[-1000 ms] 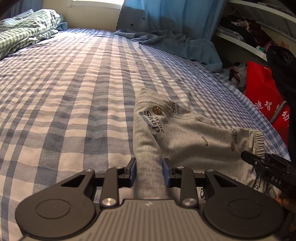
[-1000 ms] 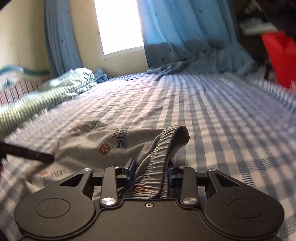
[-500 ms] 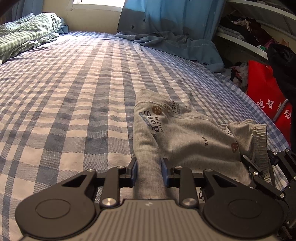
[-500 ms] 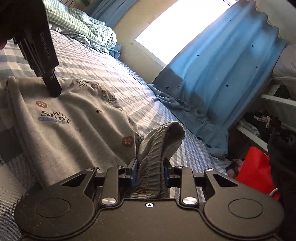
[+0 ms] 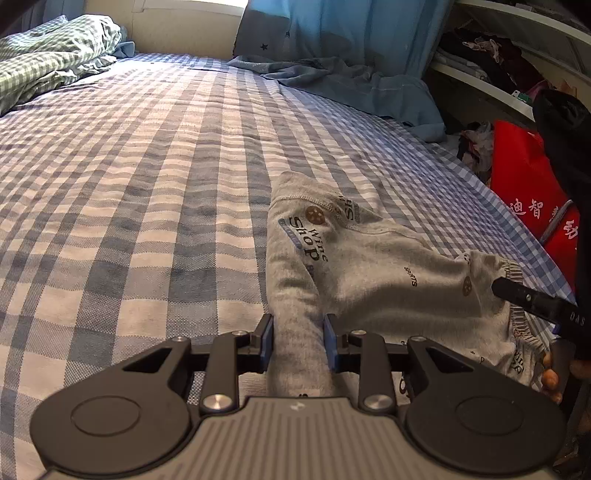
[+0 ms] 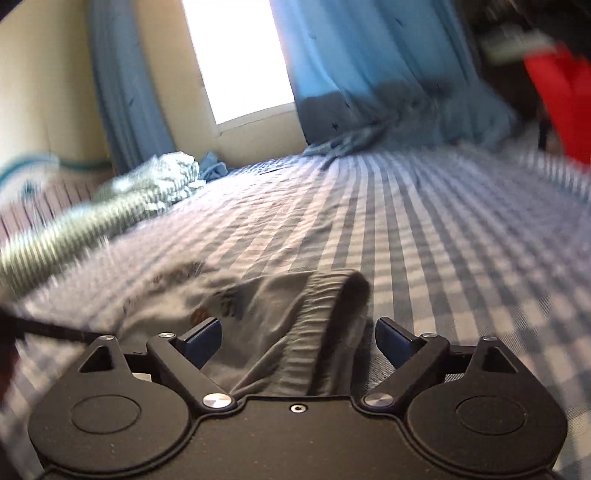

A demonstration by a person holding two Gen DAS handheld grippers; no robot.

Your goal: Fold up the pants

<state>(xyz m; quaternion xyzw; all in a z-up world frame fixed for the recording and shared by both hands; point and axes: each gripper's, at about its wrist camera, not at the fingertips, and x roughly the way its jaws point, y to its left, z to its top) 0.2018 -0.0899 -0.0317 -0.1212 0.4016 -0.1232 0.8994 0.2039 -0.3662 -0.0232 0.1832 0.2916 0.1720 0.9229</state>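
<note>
Grey printed pants (image 5: 369, 273) lie folded on the blue checked bed sheet (image 5: 129, 184). My left gripper (image 5: 298, 341) is shut on a bunched leg end of the pants near the front. My right gripper (image 6: 299, 336) is opening its jaws; the ribbed waistband (image 6: 332, 295) lies loose between them and neither pad presses on it. In the left wrist view one black finger (image 5: 532, 301) of the right gripper reaches over the waistband (image 5: 513, 273) at the right. The right wrist view is blurred by motion.
A green checked duvet (image 5: 48, 62) is heaped at the far left of the bed. Blue curtains (image 5: 332, 33) hang over the bed's far end. The bed's right edge runs beside a red bag (image 5: 528, 192) and cluttered shelves (image 5: 480, 70).
The right gripper's jaws have spread wide and let go of the waistband, and its view swung round. The left gripper keeps its grip on the leg and has not moved.
</note>
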